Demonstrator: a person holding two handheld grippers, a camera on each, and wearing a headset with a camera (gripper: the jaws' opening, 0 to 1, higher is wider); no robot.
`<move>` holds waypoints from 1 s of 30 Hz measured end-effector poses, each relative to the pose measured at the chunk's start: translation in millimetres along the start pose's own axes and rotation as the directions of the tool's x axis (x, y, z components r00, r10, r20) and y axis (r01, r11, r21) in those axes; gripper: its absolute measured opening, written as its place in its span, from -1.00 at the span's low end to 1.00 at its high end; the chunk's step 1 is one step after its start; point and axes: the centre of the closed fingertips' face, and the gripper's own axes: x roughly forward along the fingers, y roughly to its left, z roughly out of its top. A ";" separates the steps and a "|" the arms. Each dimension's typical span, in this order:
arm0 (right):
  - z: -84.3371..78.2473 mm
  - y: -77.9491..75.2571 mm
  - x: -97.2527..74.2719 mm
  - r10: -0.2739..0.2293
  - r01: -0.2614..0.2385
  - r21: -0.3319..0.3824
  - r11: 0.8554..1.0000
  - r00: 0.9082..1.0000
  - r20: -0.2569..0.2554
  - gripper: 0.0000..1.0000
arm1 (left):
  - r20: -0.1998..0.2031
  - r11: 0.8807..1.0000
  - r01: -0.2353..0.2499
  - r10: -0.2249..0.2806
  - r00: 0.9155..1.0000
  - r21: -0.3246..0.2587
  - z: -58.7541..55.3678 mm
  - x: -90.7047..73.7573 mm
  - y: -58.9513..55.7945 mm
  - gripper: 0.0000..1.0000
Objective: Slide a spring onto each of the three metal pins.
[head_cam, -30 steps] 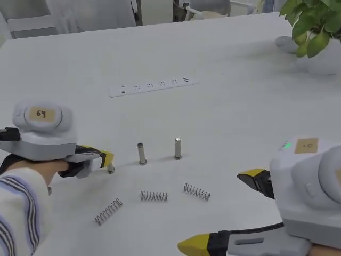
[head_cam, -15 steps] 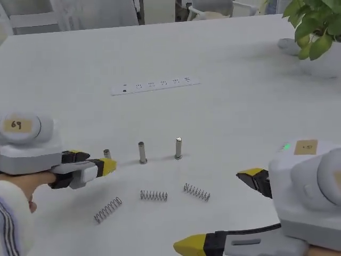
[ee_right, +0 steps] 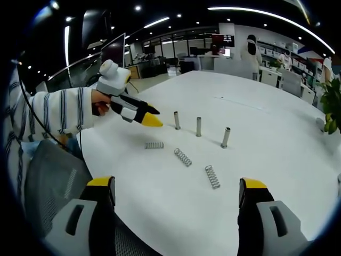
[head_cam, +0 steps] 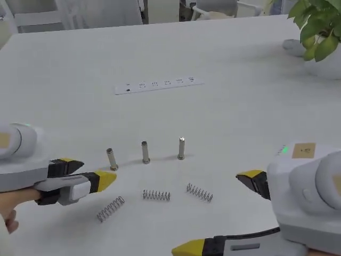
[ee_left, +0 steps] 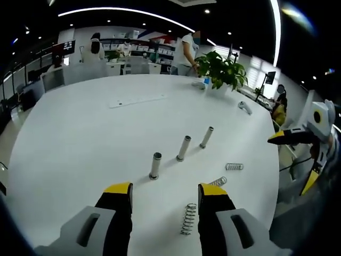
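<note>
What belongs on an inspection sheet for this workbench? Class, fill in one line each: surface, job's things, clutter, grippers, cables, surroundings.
Surface: white table, smooth.
Job's things: left pin, middle pin and right pin stand upright in a row, all bare; left spring, middle spring and right spring lie loose in front of them.
Clutter: power strip beyond the pins.
Grippers: left gripper open, empty; right gripper wide open, empty.
Cables: black cord by the right gripper.
Surroundings: potted plant on the far right; chairs past the far edge.
</note>
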 end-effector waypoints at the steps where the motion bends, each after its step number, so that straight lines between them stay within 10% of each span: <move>1: 0.1 0.2 0.1 0.000 0.000 -0.001 1.000 1.000 0.000 0.89 | 0.000 1.000 0.002 -0.002 1.000 0.000 -0.3 -0.3 -0.7 -0.15; 16: -2.4 1.4 1.2 0.000 0.000 -0.003 1.000 1.000 -0.009 0.89 | -0.079 0.990 0.099 -0.091 0.993 0.099 -30.7 -10.5 -33.9 -0.17; 30: -2.7 3.9 2.6 0.008 -0.008 -0.010 1.000 1.000 -0.011 0.88 | -0.137 0.986 0.123 -0.107 0.985 0.116 -56.4 -13.0 -41.9 -0.22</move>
